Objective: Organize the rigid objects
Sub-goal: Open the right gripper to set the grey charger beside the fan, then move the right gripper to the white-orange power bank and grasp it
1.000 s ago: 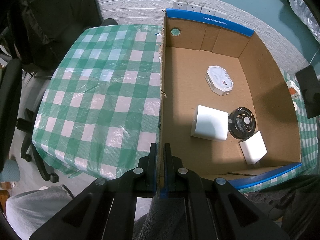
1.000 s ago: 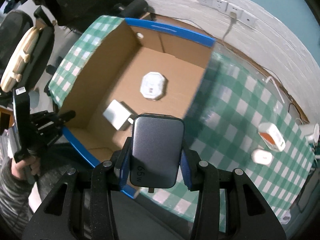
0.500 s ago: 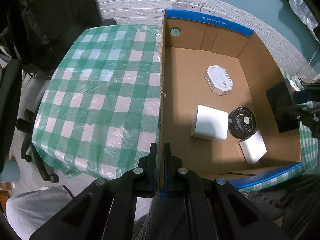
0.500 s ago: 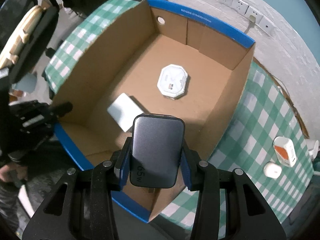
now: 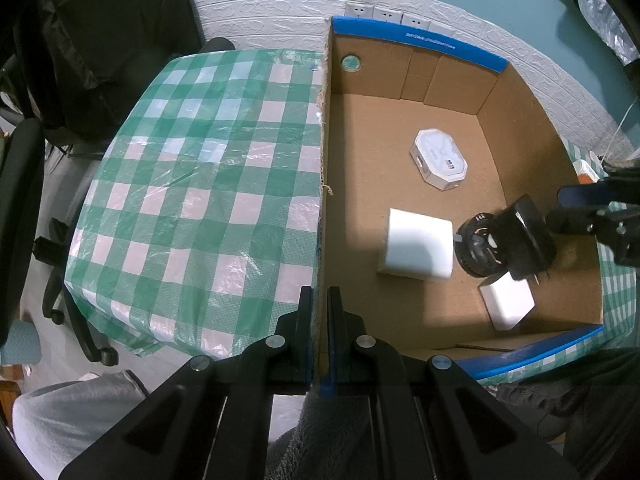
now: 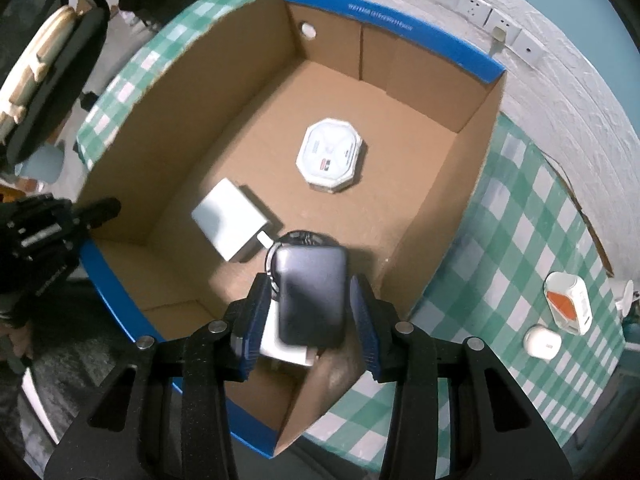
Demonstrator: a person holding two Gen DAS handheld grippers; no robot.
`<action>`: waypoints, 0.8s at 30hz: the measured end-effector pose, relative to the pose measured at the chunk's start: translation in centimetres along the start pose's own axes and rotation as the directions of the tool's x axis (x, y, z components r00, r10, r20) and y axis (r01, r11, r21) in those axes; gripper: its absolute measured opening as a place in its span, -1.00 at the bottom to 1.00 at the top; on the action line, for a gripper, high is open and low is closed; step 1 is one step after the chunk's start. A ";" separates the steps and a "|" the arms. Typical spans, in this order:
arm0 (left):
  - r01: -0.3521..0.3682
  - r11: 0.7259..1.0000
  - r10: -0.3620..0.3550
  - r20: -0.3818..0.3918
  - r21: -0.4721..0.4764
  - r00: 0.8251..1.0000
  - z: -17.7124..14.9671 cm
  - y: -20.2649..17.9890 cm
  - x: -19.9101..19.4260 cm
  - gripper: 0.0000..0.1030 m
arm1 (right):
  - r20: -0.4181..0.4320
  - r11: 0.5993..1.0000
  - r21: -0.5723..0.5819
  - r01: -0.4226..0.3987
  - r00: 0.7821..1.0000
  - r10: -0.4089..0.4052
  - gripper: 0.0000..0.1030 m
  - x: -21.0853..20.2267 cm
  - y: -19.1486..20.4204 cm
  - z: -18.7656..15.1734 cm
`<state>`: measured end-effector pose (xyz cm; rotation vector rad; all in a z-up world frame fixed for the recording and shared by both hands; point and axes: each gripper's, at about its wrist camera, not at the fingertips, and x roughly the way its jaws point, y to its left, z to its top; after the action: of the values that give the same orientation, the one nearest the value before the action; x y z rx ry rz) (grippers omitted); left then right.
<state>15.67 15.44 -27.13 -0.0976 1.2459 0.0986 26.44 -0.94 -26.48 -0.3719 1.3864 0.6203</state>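
Left gripper (image 5: 320,292) clamps the box (image 5: 416,46) wall; I'd keep it braced. Right gripper (image 6: 311,282) jaws just narrowed but stand clear of the dark charger (image 6: 312,300) between them. It looks released, so I'd lift straight out.

Tablecloth (image 5: 192,200): green-and-white check under clear glossy plastic. Box (image 5: 400,184): brown cardboard, blue band (image 5: 420,42) along rim. Inside box: white octagonal case (image 5: 440,158) with small red mark, white block (image 5: 416,244), smaller white block (image 5: 507,305), black round part (image 5: 478,250). Charger (image 6: 310,294): dark grey, blurred, perhaps bluish. Gripper pads (image 6: 256,320): blue on black frame. On cloth: white-and-orange pack (image 6: 568,304), small white case (image 6: 542,342). Wall (image 5: 256,12): white textured panel below teal paint.
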 end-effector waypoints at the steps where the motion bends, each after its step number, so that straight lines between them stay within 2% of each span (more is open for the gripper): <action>1: 0.001 1.000 -0.001 0.002 -0.001 1.000 0.0 0.0 0.0 -0.91 | 0.005 1.000 0.002 0.000 1.000 0.000 -0.20 -0.3 -0.1 0.1; 14: -0.005 1.000 0.005 0.003 0.002 1.000 0.0 -0.1 0.1 -0.91 | 0.049 0.999 -0.042 0.025 0.999 -0.023 -0.19 -2.4 -1.0 -0.7; 17: -0.005 1.000 0.005 0.002 0.001 1.000 0.0 -0.1 0.1 -0.92 | 0.064 0.999 -0.044 0.024 0.998 -0.022 -0.07 -3.3 -2.0 -1.1; 19: -0.009 1.000 0.009 0.001 0.004 1.000 0.0 -0.2 0.1 -0.92 | 0.084 0.999 -0.038 0.022 0.996 -0.019 0.12 -4.1 -2.9 -1.5; 24: -0.020 1.000 0.020 0.001 0.005 1.000 0.0 -0.4 0.0 -0.92 | 0.096 0.997 -0.038 0.060 0.994 -0.057 0.17 -5.3 -5.7 -2.4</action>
<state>15.73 15.09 -27.11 -0.0802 1.2460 0.1131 27.69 -7.83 -22.35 -0.4089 1.2690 0.6111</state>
